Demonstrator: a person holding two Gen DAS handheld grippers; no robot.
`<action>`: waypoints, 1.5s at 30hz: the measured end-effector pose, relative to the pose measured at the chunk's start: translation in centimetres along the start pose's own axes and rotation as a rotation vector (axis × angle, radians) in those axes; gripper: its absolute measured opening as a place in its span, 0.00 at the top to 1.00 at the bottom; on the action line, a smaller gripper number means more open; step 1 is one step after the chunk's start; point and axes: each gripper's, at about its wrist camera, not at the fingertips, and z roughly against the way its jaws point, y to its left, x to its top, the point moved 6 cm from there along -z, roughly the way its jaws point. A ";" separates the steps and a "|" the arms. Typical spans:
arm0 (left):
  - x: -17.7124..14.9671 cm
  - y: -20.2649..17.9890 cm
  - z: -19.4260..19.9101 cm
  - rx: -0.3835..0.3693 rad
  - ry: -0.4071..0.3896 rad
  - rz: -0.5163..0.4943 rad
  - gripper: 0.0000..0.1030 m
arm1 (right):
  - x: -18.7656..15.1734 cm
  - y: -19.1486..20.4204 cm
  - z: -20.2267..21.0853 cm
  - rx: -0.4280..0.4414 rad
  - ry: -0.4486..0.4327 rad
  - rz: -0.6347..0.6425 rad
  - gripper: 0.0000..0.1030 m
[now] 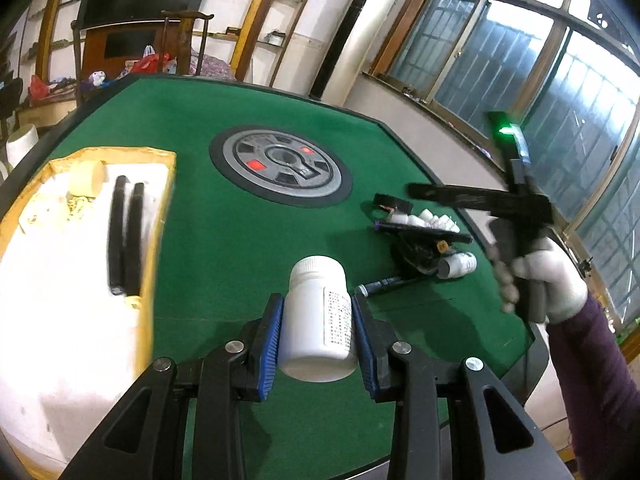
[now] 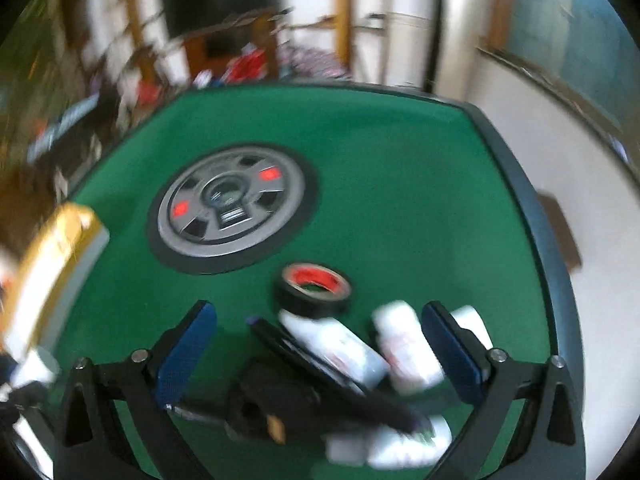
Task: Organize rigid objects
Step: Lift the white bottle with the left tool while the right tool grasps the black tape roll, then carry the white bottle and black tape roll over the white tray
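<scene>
L gripper (image 1: 318,332) pinches white bottle (image 1: 318,316); R gripper (image 2: 316,356) spread wide over blurred pile (image 2: 352,376), items indistinct.

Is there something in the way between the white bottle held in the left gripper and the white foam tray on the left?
Nothing visible blocks it. The white bottle sits clamped in the left gripper, and only bare green felt lies between it and the foam tray. Inside the tray, two black sticks lie near its right rim.
</scene>
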 end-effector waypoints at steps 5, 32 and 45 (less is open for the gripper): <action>1.2 2.6 1.5 0.001 -0.032 0.051 0.66 | 1.5 2.0 -5.4 -0.060 0.154 0.137 0.46; 0.9 19.5 1.6 0.294 0.146 0.279 0.66 | 3.2 19.1 4.5 0.315 -0.011 0.192 0.79; 2.4 21.1 0.2 0.288 0.218 0.320 0.44 | 1.5 34.0 2.4 0.466 0.077 0.322 0.79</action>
